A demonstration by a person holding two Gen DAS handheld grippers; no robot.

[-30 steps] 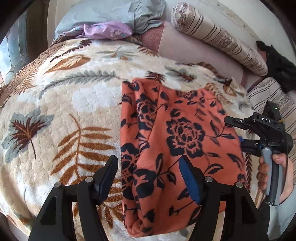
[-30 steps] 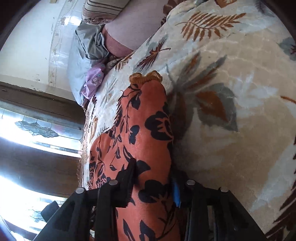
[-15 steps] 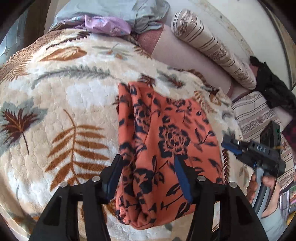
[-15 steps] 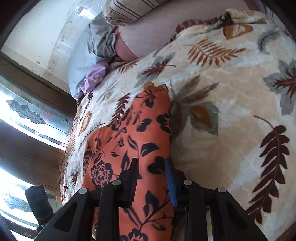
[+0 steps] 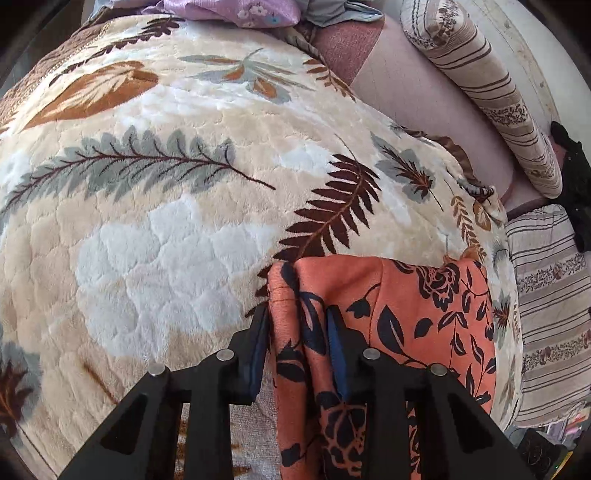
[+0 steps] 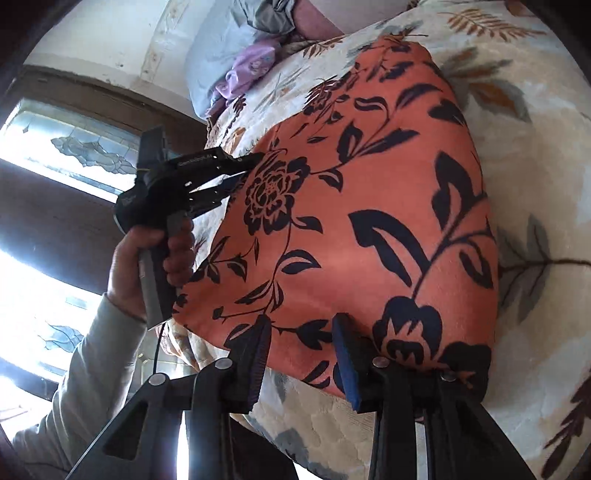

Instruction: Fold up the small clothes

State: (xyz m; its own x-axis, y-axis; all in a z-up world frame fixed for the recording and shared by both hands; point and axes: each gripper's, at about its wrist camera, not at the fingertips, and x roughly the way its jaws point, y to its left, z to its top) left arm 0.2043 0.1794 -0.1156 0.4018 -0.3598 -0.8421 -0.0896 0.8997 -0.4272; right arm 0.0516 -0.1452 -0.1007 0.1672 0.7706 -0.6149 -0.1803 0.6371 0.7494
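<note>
An orange garment with a black flower print (image 5: 424, 314) (image 6: 369, 206) lies on a leaf-patterned blanket (image 5: 177, 206). My left gripper (image 5: 297, 332) is shut on the garment's far left corner, with cloth bunched between its fingers. It also shows in the right wrist view (image 6: 236, 173), at the garment's left edge, held by a hand. My right gripper (image 6: 301, 343) has the garment's near edge between its fingers, and the edge lifts off the blanket.
A striped bolster (image 5: 491, 88) and a striped pillow (image 5: 554, 295) lie at the right. Purple and grey clothes (image 5: 236, 7) are piled at the bed's far end. A black item (image 5: 576, 177) lies at the far right. A window (image 6: 66, 155) is on the left.
My left gripper has moved forward to the garment's far corner and closed on it. My right gripper has slid to the garment's near edge and holds it, and the cloth now looks wider.
</note>
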